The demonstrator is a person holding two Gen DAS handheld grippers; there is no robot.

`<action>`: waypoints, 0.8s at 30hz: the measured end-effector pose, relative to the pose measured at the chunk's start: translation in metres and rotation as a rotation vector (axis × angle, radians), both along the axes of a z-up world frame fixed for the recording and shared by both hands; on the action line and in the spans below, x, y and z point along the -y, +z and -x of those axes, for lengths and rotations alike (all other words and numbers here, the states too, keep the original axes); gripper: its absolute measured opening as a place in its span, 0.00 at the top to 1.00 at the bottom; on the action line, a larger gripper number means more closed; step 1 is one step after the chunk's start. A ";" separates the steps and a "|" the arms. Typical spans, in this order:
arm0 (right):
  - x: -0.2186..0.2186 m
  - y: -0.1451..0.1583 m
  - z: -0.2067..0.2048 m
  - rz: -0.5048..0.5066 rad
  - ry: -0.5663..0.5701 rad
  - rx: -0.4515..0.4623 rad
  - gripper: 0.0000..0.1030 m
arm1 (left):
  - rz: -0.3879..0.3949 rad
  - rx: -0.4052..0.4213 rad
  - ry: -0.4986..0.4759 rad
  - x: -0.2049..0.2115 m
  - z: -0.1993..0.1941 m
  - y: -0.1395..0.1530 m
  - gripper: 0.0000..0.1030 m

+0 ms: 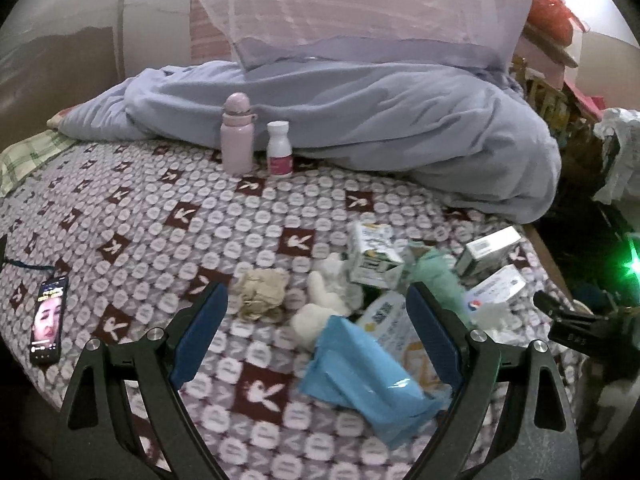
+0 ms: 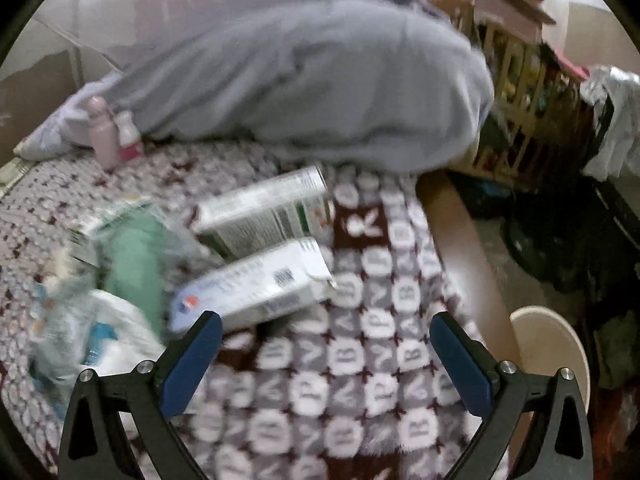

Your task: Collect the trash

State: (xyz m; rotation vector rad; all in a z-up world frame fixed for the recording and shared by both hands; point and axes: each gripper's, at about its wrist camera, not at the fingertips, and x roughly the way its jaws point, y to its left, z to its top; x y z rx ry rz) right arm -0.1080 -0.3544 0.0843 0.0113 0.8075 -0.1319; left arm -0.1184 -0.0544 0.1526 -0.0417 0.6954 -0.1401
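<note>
Trash lies on a patterned bedspread (image 1: pixel 160 216). In the left wrist view my left gripper (image 1: pixel 318 300) is open over a blue wrapper (image 1: pixel 360 372), white crumpled tissues (image 1: pixel 320 300) and a beige paper wad (image 1: pixel 260 292); a small carton (image 1: pixel 372 256) and a green bag (image 1: pixel 436 280) lie beyond. In the right wrist view my right gripper (image 2: pixel 326 330) is open and empty, just short of two white boxes (image 2: pixel 256 292) (image 2: pixel 264 212). The green bag (image 2: pixel 132 264) and a white plastic bag (image 2: pixel 116 336) lie to its left.
A pink bottle (image 1: pixel 237 136) and a white pill bottle (image 1: pixel 279 148) stand against a lilac duvet (image 1: pixel 360 120). A phone (image 1: pixel 48 320) lies at the left. The bed's wooden edge (image 2: pixel 460 248) runs right, with a white round rim (image 2: pixel 556 352) and dark clutter on the floor.
</note>
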 end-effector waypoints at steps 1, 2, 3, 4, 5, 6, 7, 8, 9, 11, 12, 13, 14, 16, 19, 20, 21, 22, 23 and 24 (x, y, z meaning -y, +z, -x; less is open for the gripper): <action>-0.003 0.009 0.005 -0.001 0.006 0.023 0.00 | 0.003 0.005 -0.002 0.002 0.001 0.002 0.12; -0.008 0.019 0.010 -0.005 0.014 0.050 0.00 | 0.007 0.013 -0.006 0.005 0.002 0.004 0.12; -0.010 0.028 0.011 -0.010 0.021 0.065 0.00 | 0.009 0.018 -0.008 0.006 0.002 0.007 0.12; -0.015 0.037 0.015 -0.010 0.029 0.090 0.00 | 0.010 0.023 -0.008 0.007 0.003 0.008 0.12; -0.020 0.043 0.018 -0.005 0.034 0.107 0.00 | 0.011 0.032 -0.008 0.009 0.004 0.011 0.12; -0.023 0.048 0.020 -0.002 0.039 0.119 0.00 | 0.012 0.047 -0.006 0.010 0.005 0.014 0.12; -0.029 0.056 0.024 0.000 0.050 0.142 0.00 | 0.013 0.059 -0.004 0.011 0.007 0.016 0.12; -0.031 0.061 0.026 -0.002 0.056 0.157 0.00 | 0.012 0.069 -0.002 0.012 0.008 0.019 0.12; -0.035 0.067 0.029 -0.006 0.061 0.176 0.00 | 0.010 0.076 -0.001 0.012 0.008 0.021 0.12; -0.036 0.074 0.030 -0.015 0.067 0.197 0.00 | 0.009 0.085 0.002 0.014 0.009 0.024 0.12; -0.037 0.076 0.031 -0.017 0.069 0.203 0.00 | 0.011 0.088 0.002 0.014 0.010 0.026 0.12; -0.040 0.081 0.033 -0.019 0.073 0.218 0.00 | 0.012 0.090 0.003 0.013 0.010 0.026 0.12; -0.040 0.083 0.035 -0.020 0.075 0.228 0.00 | 0.012 0.092 0.003 0.013 0.010 0.027 0.12; -0.044 0.089 0.039 -0.011 0.080 0.247 0.00 | 0.007 0.097 0.006 0.013 0.011 0.028 0.12; -0.045 0.093 0.041 -0.011 0.089 0.269 0.00 | 0.007 0.100 0.013 0.013 0.012 0.029 0.12; -0.047 0.095 0.042 -0.011 0.094 0.277 0.00 | 0.008 0.101 0.014 0.013 0.012 0.029 0.12; -0.048 0.097 0.043 -0.009 0.096 0.282 0.00 | 0.008 0.101 0.016 0.013 0.012 0.029 0.12; -0.049 0.098 0.044 -0.007 0.096 0.287 0.00 | 0.006 0.102 0.017 0.012 0.011 0.029 0.12; -0.050 0.099 0.044 -0.003 0.096 0.292 0.00 | 0.005 0.102 0.018 0.012 0.011 0.029 0.12; -0.051 0.100 0.045 -0.002 0.098 0.294 0.00 | 0.002 0.104 0.021 0.012 0.011 0.029 0.12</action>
